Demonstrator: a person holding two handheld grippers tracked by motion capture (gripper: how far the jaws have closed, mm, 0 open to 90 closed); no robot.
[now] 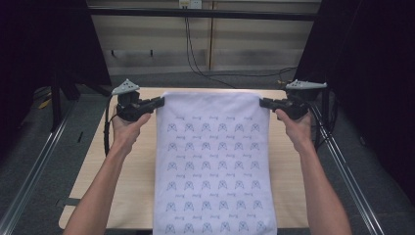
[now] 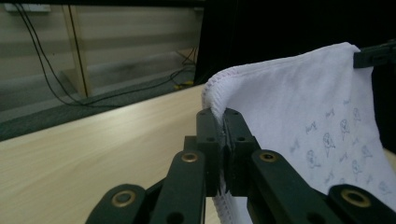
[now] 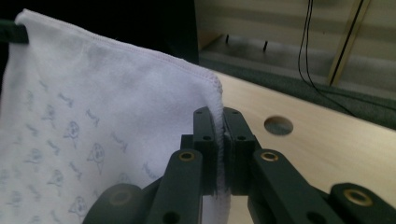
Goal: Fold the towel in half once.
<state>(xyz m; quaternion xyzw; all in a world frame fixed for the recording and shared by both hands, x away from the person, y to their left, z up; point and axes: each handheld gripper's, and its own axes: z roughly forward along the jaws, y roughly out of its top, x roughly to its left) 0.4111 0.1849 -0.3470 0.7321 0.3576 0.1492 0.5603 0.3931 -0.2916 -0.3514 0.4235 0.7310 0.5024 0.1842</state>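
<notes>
a white cloth printed with rows of small pale blue figures hangs spread between two hand-held grippers above a light wooden table. in the high view the left gripper clamps the cloth's upper left corner and the right gripper clamps its upper right corner, so the top hem runs nearly straight and taut from one to the other. below that hem the cloth falls toward the person, covers the middle strip of the table and runs past the table's near edge at the bottom of the view. bare wood shows on both sides of the cloth. a hand wraps the left gripper's body just left of the cloth, and the other hand wraps the right gripper just right of it; each gripper carries a grey three-cornered plate on top. in the left gripper view the two black jaws are clenched together on the stitched corner of the cloth, with the hem pinched between the pads, and the far corner sits in the other gripper's tip. in the right gripper view the jaws are likewise pressed tight on the hemmed edge of the cloth, and a round hole in the tabletop lies just beyond that corner. dark cables trail over the grey floor beyond the cloth's top hem.
</notes>
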